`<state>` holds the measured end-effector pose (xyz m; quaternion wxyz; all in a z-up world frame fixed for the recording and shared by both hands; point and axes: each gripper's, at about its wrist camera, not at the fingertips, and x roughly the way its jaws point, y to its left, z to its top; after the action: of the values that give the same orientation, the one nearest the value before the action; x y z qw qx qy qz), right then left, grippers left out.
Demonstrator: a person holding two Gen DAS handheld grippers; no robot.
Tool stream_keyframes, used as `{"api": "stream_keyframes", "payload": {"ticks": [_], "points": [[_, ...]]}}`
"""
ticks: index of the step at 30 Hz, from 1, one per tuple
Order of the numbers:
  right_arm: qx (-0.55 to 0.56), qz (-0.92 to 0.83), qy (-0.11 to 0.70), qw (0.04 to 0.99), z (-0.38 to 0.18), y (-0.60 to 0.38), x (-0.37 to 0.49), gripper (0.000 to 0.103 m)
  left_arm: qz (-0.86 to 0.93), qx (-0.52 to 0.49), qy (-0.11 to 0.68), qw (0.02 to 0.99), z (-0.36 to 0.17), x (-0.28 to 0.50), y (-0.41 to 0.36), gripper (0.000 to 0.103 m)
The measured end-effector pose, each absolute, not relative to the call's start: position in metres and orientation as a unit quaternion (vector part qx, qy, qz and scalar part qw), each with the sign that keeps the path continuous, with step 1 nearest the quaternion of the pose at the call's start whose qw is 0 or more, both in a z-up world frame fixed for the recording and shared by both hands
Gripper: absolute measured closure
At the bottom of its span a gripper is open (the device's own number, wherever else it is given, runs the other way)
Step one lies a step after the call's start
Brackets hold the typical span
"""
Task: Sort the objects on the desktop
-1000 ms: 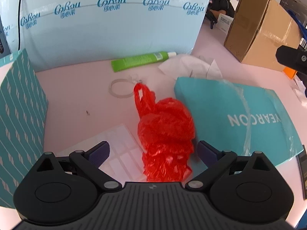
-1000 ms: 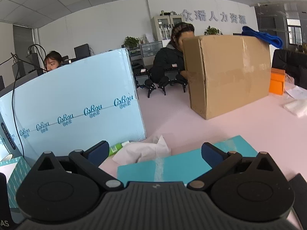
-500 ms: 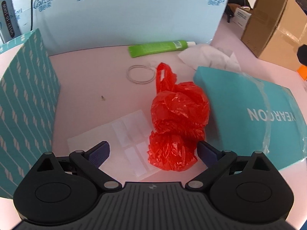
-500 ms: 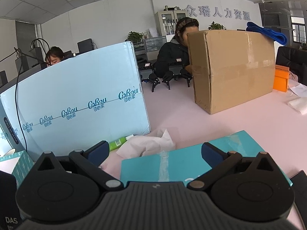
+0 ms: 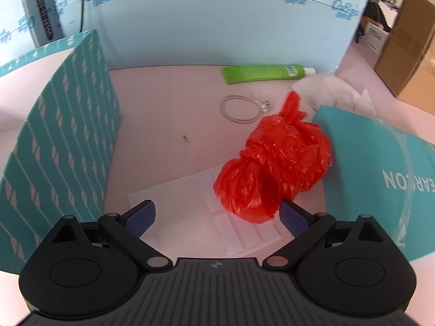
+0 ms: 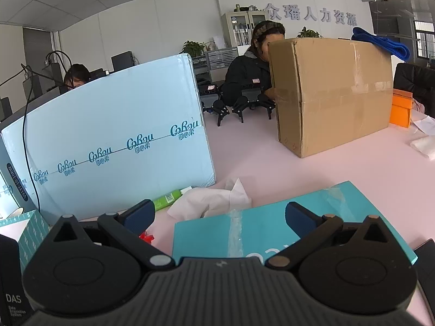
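Both hand-held grippers gape empty: the left (image 5: pixel 216 218) has drawn back from the red bag (image 5: pixel 274 171), which lies on the counter (image 5: pixel 168 103) against the teal box (image 5: pixel 380 163); the right (image 6: pixel 218 217) hovers.

The big pale blue carton (image 5: pixel 231 24) carries a repeated teal logo that reads roughly "CoRou" along a thin line, each with small Chinese characters beneath; in the right wrist view the same carton (image 6: pixel 114 146) shows the characters as 可心柔. The flat teal box (image 5: pixel 380 179) bears white capitals, seen upside down and partly cut off, reading "EARCON". A dark oval label (image 5: pixel 44 13) on a package at the far left has white lettering too blurred to read. The green tube (image 5: pixel 263 72) has a small barcode panel, illegible. On the office wall (image 6: pixel 311 16) large raised characters read 众瑶人力资源. A black box (image 6: pixel 11 307) at the lower left shows "DAS".
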<state>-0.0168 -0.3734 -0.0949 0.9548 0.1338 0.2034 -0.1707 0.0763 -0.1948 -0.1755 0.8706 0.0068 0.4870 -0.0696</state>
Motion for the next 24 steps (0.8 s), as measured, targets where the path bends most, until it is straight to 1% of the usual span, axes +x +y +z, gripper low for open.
{"api": "stream_keyframes", "payload": {"ticks": [14,24], "points": [[0.136,-0.171,0.211,0.953,-0.096,-0.375,-0.014,0.0,-0.053,-0.022,0.498,0.865,-0.175,0.081,-0.189,0.005],[0.141,-0.171,0.216,0.951,-0.1,-0.378,-0.01,0.0,-0.126,-0.044,0.479,0.868,-0.169,0.075,-0.198,0.005]]}}
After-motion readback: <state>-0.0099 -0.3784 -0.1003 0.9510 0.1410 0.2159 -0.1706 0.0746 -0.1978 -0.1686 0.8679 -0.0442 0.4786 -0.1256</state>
